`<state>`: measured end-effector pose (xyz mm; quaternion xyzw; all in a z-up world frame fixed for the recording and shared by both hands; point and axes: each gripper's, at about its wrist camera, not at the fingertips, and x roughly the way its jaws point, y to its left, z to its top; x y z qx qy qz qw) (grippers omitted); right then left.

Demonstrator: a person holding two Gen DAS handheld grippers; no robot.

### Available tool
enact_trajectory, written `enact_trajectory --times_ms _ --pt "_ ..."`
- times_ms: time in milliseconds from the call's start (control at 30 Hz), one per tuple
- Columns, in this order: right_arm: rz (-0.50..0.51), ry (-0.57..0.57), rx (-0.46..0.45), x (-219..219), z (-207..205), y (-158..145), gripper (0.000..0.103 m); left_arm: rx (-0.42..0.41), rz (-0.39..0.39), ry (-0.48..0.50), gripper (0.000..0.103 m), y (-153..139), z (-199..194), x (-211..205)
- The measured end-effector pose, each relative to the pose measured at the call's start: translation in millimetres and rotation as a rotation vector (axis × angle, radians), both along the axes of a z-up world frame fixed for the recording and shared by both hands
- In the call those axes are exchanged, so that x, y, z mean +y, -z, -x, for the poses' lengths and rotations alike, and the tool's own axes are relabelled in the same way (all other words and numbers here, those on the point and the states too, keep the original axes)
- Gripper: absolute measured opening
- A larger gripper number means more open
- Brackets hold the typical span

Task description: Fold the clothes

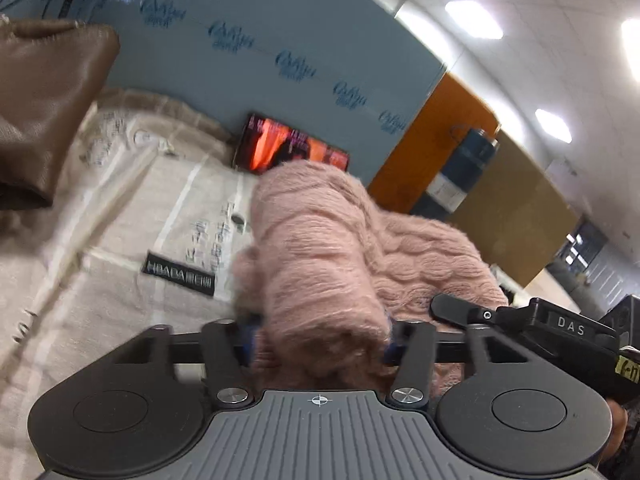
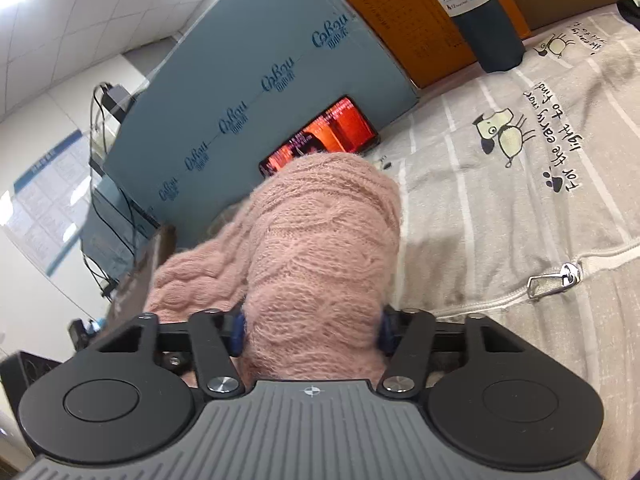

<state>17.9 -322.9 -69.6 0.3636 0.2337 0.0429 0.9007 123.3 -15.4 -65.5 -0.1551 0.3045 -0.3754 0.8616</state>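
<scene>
I am gripping a bunched pink sweater (image 2: 320,264) in both my right jaws (image 2: 312,330) and left jaws (image 1: 316,336), lifting it above the bed sheet (image 2: 500,208). No flat fold is showing; folding is barely starting, judging by this.

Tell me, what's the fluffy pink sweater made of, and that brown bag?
The pink sweater looks like soft, fuzzy knitted yarn, maybe wool or acrylic: you can see cable stitches and fine hairs standing off it. The brown bag looks like smooth leather or fake leather: it shines slightly and creases in soft folds.
</scene>
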Motion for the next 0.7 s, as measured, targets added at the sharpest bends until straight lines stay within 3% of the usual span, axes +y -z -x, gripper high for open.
enact_trajectory --times_ms 233,400,567,700 --pt "0.011 -0.07 -0.124 31 -2 -47 0.045 -0.134 0.149 -0.108 0.048 -34 15 53" --pt "0.035 -0.193 -0.235 78 -35 -87 0.045 -0.28 0.208 -0.251 0.048 -63 18 111" --pt "0.069 -0.317 -0.292 144 -90 -115 0.045 -0.37 0.197 -0.438 0.048 -79 4 166" --pt "0.101 -0.388 -0.308 197 -134 -119 0.047 -0.43 0.147 -0.591 0.048 -82 -14 197"
